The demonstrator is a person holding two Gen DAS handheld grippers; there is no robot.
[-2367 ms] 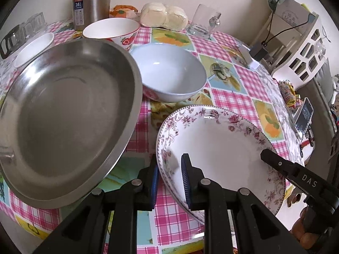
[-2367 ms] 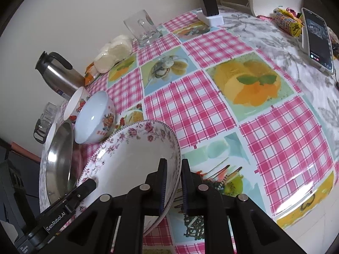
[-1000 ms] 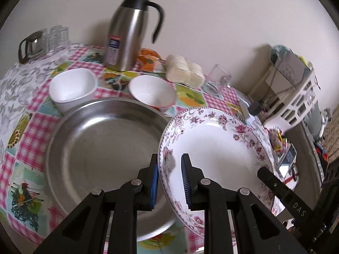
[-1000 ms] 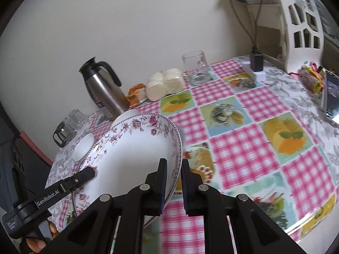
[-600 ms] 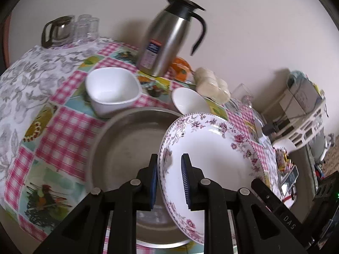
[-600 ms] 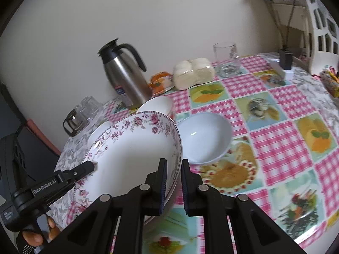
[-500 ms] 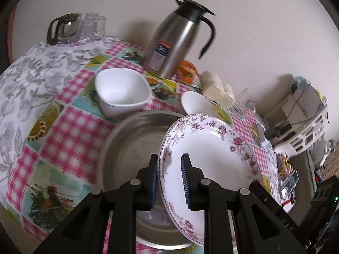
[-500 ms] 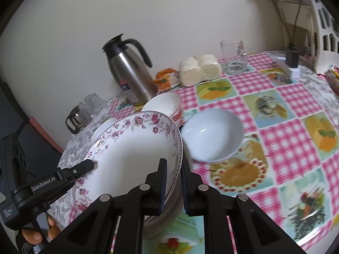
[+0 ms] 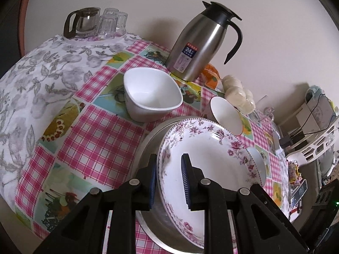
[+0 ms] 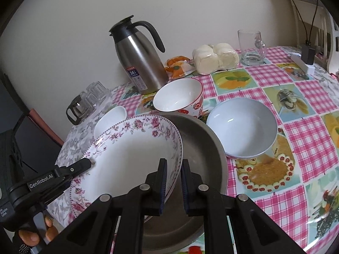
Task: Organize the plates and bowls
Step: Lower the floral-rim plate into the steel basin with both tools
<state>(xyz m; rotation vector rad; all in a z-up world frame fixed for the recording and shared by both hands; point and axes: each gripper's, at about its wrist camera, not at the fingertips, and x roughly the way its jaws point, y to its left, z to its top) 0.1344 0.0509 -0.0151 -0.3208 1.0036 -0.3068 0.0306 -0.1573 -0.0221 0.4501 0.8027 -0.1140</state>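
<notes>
**Floral plate held by both grippers over the steel pan**

The floral plate (image 9: pixel 211 158) was pinched at opposite sides of its rim. The left gripper (image 9: pixel 169 177) was clamped on one edge, with one blue pad under the rim and the other inside the well. The right gripper (image 10: pixel 172 182) was closed on the opposite edge in the same way. The plate sat tilted, its open face turned up and toward the left gripper's camera, and the line between the two gripped edges ran roughly level above the steel pan (image 10: pixel 201 148). The plate covered most of the pan's left half in the right wrist view; whether its underside touched the pan could not be told.

Around the pan, the square white bowl (image 9: pixel 151 96) stood just beyond its far-left rim. The red-flowered bowl (image 10: pixel 179 97) stood just behind the pan, and the pale blue bowl (image 10: pixel 241 127) lay just beside its right rim. All three bowls sat upright, mouths upward. The steel thermos jug (image 10: pixel 139 59) stood behind the red-flowered bowl, against the wall, spout away from the pan. Everything rested on the pink checked tablecloth (image 10: pixel 307 135).
</notes>
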